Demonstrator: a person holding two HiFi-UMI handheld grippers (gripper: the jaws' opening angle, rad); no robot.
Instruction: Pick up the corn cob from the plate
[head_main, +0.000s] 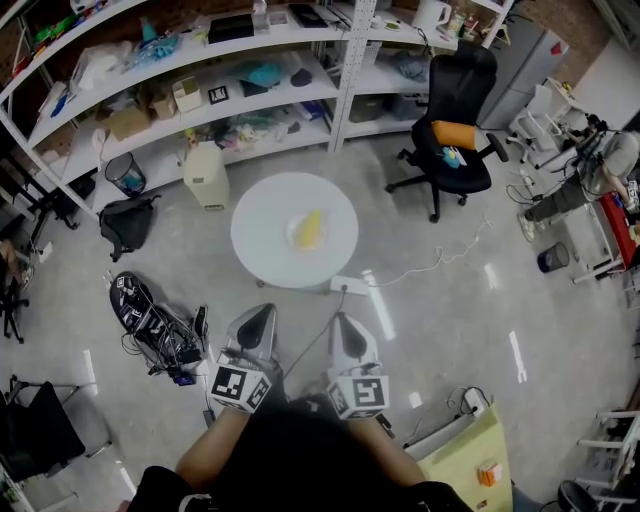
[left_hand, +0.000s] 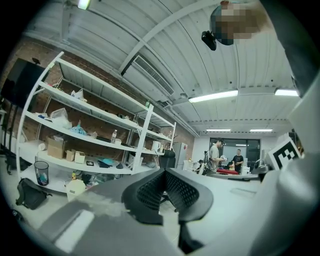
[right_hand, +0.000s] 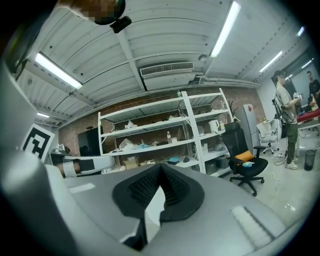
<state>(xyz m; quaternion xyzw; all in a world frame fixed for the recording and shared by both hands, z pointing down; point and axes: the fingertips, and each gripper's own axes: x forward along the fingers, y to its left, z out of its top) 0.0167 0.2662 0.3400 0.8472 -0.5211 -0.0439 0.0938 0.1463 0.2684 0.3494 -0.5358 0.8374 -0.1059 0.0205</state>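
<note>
One corn cob (head_main: 310, 228) on one plate (head_main: 291, 237); left gripper (head_main: 260, 312) and right gripper (head_main: 342, 320) both closed, empty

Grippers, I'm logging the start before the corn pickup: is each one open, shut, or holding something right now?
Left gripper: shut, nothing between its jaws.
Right gripper: shut, nothing between its jaws.

place: lab | evidence: cluttered white shelving (head_main: 250, 42), office chair (head_main: 456, 110), cables (head_main: 432, 264) on floor (head_main: 450, 330)
</note>
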